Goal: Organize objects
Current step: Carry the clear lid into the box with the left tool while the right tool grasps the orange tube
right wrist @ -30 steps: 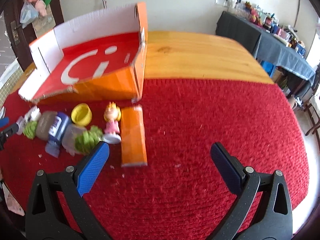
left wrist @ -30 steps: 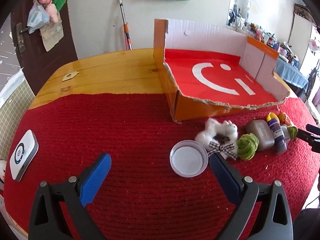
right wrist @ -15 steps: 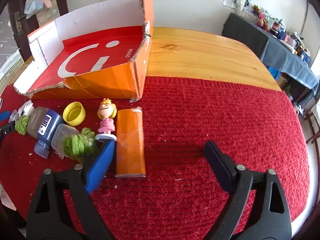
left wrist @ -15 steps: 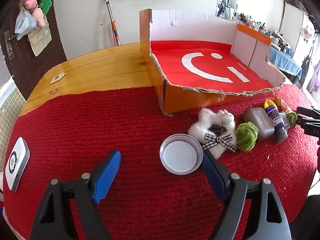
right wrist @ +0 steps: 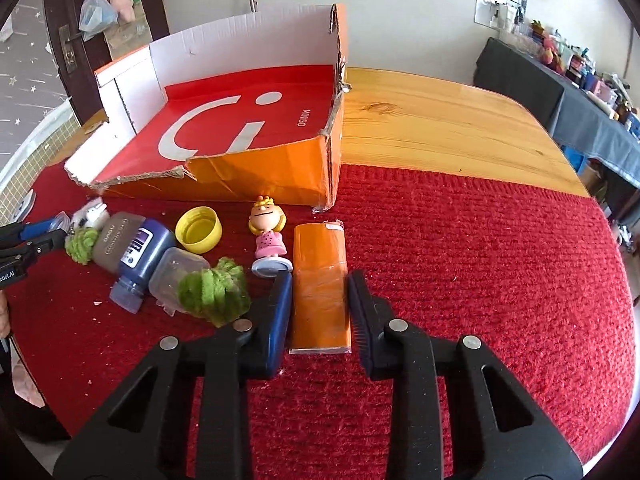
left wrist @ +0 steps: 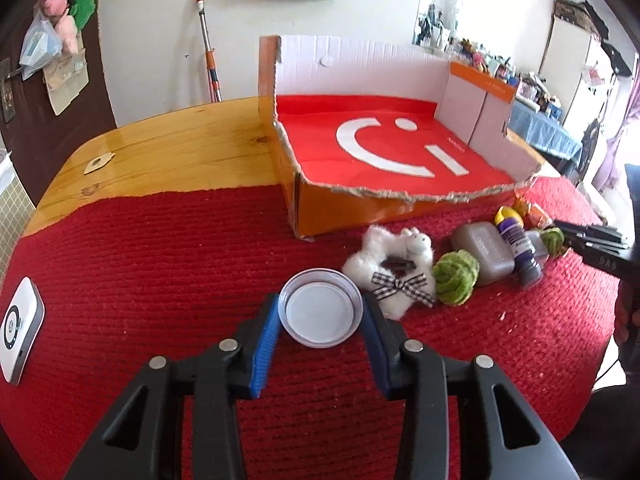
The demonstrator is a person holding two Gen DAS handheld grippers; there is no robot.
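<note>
In the left wrist view a round white lid point(left wrist: 320, 314) lies on the red mat, and my left gripper point(left wrist: 322, 300) is closing with the lid between its blue pads, which touch both sides of the rim. In the right wrist view a flat orange box point(right wrist: 320, 300) lies lengthwise on the mat. My right gripper point(right wrist: 320, 276) is closing on it, its pads pressing on the long sides. The open orange cardboard tray point(left wrist: 360, 208) with a red floor stands just behind both.
Between the grippers lie a white plush point(left wrist: 384, 256), green yarn balls point(left wrist: 456, 276), a grey bottle point(left wrist: 484, 252), a blue bottle point(right wrist: 138, 252), a yellow cap point(right wrist: 199, 229), a clear tub point(right wrist: 176, 272) and a figurine point(right wrist: 269, 236). A white device point(left wrist: 18, 328) sits at the mat's left edge.
Both grippers went from wide open to narrow. The left pads came in around the white lid, the right pads around the orange box. Neither object has left the mat.
</note>
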